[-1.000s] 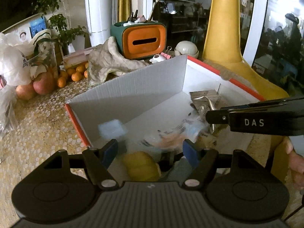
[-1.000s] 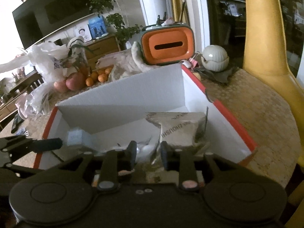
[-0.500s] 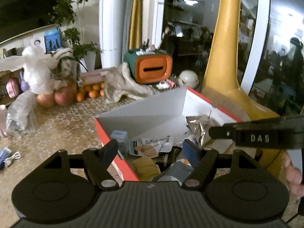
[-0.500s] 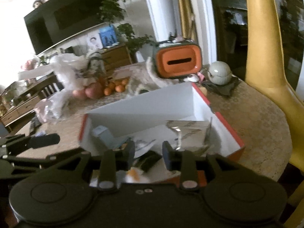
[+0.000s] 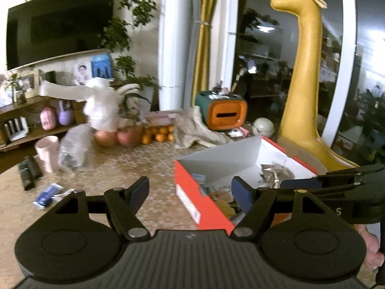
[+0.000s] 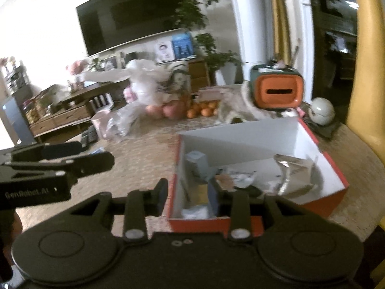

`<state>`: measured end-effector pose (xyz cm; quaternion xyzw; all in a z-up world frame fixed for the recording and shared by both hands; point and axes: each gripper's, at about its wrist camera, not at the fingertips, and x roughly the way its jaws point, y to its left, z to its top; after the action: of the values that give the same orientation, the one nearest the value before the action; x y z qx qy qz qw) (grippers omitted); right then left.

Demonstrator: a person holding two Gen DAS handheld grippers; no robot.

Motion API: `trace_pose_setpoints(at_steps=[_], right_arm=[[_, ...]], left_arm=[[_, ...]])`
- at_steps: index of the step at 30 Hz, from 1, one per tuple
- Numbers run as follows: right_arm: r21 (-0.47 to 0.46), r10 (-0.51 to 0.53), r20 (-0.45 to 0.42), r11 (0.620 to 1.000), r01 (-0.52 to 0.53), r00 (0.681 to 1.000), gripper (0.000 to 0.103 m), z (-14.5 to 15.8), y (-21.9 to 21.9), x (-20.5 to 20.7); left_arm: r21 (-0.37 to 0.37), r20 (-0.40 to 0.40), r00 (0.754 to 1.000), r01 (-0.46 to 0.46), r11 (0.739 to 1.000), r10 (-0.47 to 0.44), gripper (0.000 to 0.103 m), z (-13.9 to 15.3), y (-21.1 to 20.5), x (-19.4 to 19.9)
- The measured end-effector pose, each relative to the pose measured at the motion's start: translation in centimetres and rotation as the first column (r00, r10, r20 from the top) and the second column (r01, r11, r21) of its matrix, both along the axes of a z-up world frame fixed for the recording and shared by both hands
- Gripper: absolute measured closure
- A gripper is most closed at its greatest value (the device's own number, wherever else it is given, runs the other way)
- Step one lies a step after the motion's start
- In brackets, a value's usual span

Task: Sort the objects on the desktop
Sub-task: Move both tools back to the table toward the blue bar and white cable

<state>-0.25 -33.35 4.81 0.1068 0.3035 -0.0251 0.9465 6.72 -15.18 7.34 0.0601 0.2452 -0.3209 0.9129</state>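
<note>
A red cardboard box with a white inside (image 5: 192,192) (image 6: 310,134) sits on the table and holds several small items: a silver foil packet (image 6: 296,168), a pale blue box (image 6: 198,162), papers and packets. My left gripper (image 5: 190,190) is open and empty, held above the table at the box's near left corner. My right gripper (image 6: 189,192) is open and empty above the box's near end. Each gripper shows in the other's view: the right one (image 5: 336,180), the left one (image 6: 72,154).
On the table to the left lie a blue packet with a white cable (image 5: 47,193), dark rolls (image 5: 27,172), a pink cup (image 5: 47,153) and a plastic bag (image 5: 74,150). Behind stand apples (image 5: 115,137), oranges (image 5: 157,136), a cloth (image 5: 195,130), an orange-green holder (image 5: 222,114) and a yellow giraffe (image 5: 300,84).
Both grippers have pulled back and up out of the box and swung left. The right gripper has opened wider. The items stay in the box.
</note>
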Motion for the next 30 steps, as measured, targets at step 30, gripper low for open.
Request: trace_pose_setpoints(at_steps=[30], right_arm=[[-0.138,0.296,-0.061,0.943,-0.301,0.953,0.033,-3.8,15.0,15.3]], left_arm=[[0.047,-0.028,0.952,-0.303,0.952,0.304,0.000,-6.6,15.7,10.0]])
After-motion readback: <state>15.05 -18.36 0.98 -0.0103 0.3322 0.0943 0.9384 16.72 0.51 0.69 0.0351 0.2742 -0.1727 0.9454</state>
